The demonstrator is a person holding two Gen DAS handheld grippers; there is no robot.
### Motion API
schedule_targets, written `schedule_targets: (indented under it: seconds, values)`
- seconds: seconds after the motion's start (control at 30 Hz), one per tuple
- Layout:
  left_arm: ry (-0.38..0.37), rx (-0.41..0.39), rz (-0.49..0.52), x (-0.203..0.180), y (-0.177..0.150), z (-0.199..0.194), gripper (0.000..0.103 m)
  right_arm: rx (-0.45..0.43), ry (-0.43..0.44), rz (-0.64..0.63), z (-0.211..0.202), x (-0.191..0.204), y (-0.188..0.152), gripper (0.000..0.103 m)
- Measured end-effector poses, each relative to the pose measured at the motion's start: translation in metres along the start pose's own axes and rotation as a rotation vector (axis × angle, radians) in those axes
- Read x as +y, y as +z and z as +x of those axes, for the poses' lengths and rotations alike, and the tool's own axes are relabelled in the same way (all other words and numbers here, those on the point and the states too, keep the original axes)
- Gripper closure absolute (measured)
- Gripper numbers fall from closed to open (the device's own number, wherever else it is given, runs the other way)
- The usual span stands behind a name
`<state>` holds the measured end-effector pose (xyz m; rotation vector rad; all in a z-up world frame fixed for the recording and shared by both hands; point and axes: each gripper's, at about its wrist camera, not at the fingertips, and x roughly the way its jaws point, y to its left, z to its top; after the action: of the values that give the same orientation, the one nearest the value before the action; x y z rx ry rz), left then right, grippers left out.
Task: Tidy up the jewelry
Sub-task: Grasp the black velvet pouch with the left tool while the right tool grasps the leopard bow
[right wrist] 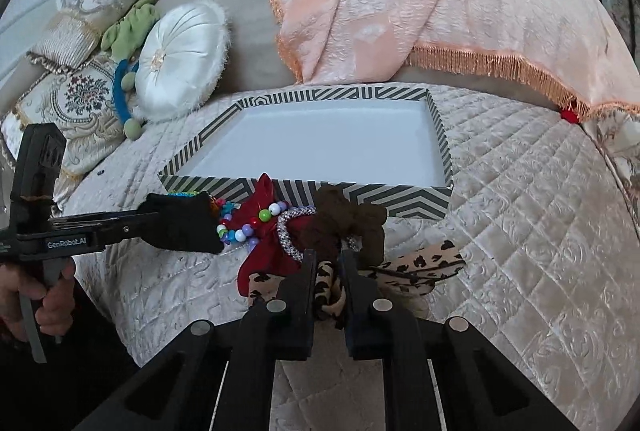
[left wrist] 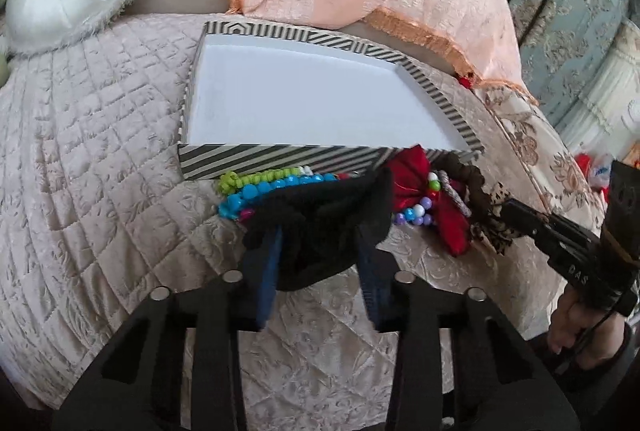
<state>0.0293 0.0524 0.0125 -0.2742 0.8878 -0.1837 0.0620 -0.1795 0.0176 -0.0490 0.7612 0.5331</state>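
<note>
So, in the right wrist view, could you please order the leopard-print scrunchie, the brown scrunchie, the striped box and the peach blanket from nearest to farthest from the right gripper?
1. Leopard-print scrunchie, between its fingers.
2. Brown scrunchie, just ahead.
3. Striped box, behind the pile.
4. Peach blanket, at the back.

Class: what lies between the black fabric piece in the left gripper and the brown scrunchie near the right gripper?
In the right wrist view, a red fabric bow and multicoloured bead bracelet lie between black fabric piece and brown scrunchie.

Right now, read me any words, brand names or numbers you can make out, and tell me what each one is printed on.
"GenRobot.AI": white lettering on the side of the left gripper, seen from the right wrist view.
"DAS": partial lettering on the body of the right gripper, seen from the left wrist view; the rest is unreadable.
Striped box: pattern only, no text.
</note>
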Motion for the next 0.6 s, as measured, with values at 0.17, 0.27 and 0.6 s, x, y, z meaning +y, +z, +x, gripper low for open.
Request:
schedule_targets:
  seconds: [0.17, 0.27, 0.6]
  values:
    - [-0.014, 0.010, 0.045, -0.012, -0.011, 0.000, 0.078, 0.009, -0.003, 0.024, -0.003, -0.003, -0.006, 0.093]
    - [-0.001, 0.009, 0.053, -0.013, -0.012, 0.001, 0.078, 0.002, 0.000, 0.056, -0.007, -0.008, -0.008, 0.093]
    - [0.042, -0.004, -0.019, -0.002, -0.007, 0.007, 0.065, -0.067, 0.038, 0.146, -0.015, -0.015, -0.009, 0.048]
